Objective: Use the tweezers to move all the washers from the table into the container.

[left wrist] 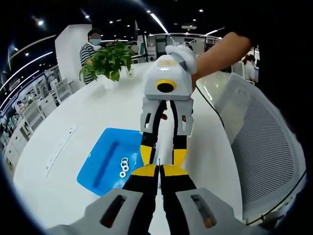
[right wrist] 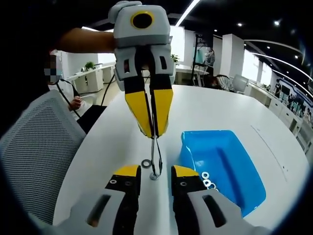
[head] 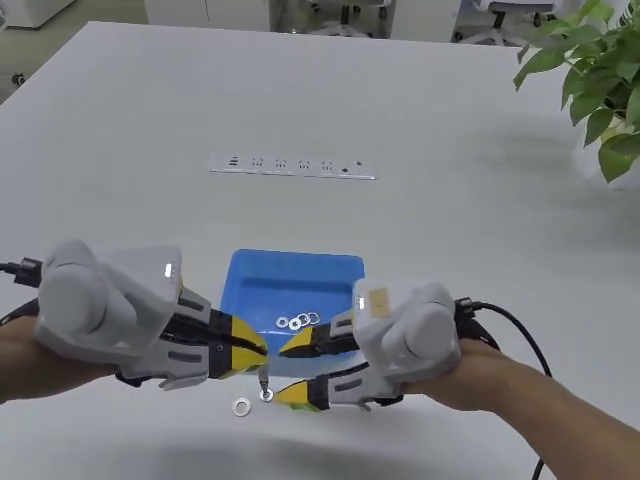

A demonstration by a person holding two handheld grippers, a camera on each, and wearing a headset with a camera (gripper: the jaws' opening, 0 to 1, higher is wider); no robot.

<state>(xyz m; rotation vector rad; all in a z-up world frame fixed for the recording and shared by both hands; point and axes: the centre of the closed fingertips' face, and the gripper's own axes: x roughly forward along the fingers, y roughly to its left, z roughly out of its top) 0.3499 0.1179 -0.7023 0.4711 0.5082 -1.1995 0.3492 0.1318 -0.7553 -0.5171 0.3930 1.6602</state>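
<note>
1. My left gripper (head: 258,350) is clamped tight on the thin metal tweezers (right wrist: 155,147), tips down on a small silver washer (right wrist: 155,176) on the white table (head: 420,200).
2. A second silver washer (right wrist: 146,163) lies just beside it.
3. My right gripper (right wrist: 156,169) is spread, holding nothing.
4. More washers (head: 297,321) sit in the blue plastic container (head: 300,270).

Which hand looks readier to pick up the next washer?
Left: the left gripper grips the tweezers, tips at a washer on the table; the right gripper is open.
</note>
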